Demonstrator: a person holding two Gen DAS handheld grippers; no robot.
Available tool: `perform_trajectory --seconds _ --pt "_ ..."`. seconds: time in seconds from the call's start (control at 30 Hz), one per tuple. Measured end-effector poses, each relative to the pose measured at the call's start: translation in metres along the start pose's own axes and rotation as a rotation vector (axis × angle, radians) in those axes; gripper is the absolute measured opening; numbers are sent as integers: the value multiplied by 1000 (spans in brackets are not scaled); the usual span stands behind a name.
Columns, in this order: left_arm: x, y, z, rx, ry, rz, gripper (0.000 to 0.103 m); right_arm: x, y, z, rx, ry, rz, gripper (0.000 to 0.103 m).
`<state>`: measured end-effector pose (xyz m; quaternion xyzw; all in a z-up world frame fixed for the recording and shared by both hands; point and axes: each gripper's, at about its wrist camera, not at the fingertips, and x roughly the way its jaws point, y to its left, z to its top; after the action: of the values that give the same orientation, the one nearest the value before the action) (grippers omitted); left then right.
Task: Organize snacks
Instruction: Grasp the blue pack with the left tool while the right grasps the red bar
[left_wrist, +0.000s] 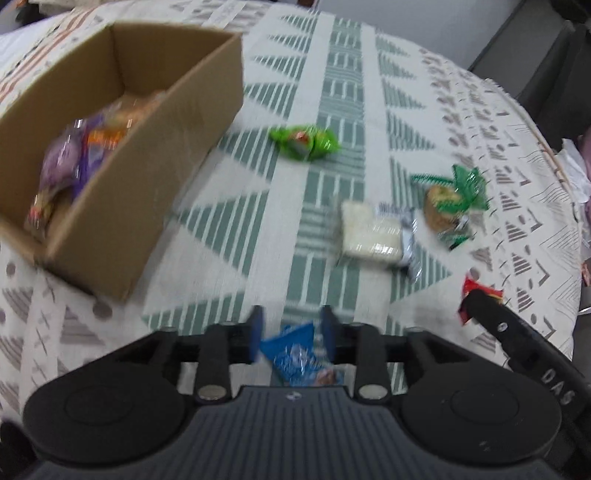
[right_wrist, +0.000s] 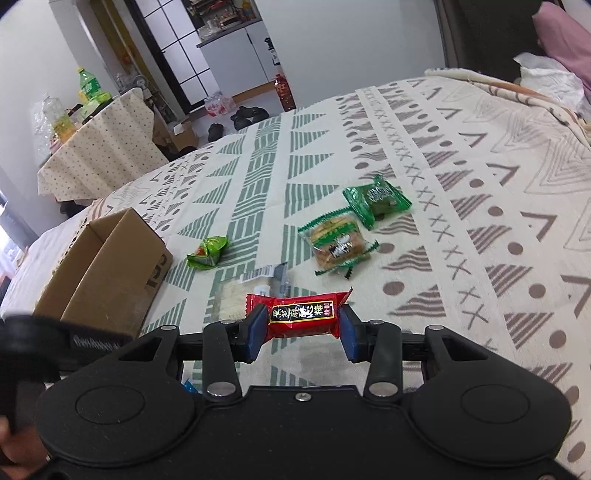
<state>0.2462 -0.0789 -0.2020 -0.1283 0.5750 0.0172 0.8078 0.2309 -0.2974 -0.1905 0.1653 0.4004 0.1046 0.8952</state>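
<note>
My left gripper (left_wrist: 291, 330) points down at the patterned bedspread (left_wrist: 229, 236) and is open. A blue snack packet (left_wrist: 295, 356) lies between its blue pads, which do not press on it. To its left stands an open cardboard box (left_wrist: 147, 184) holding several wrapped snacks (left_wrist: 74, 155). My right gripper (right_wrist: 303, 326) is shut on a red snack packet (right_wrist: 301, 314), held above the bed. In the left wrist view, that red packet (left_wrist: 480, 291) shows at the lower right.
Loose on the bedspread (right_wrist: 480, 184) lie a bright green packet (right_wrist: 208, 251), a white cracker packet (right_wrist: 240, 295), a cookie in a green-edged wrapper (right_wrist: 338, 242) and a dark green packet (right_wrist: 376, 201). The box (right_wrist: 110, 273) stands at the left. A side table (right_wrist: 99, 147) with bottles is beyond the bed.
</note>
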Motion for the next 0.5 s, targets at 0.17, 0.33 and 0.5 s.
perform_trajectory --seconds 0.17,0.33,0.5 --pt "0 -4 -10 -3 0 22 52 -1 -4 -6 20 25 -3 41" --pt "6 0 -18 -52 12 48 56 6 -2 -11 4 73 -31 41" --pt "15 5 -20 -112 43 37 51 12 -8 -13 30 106 -51 42"
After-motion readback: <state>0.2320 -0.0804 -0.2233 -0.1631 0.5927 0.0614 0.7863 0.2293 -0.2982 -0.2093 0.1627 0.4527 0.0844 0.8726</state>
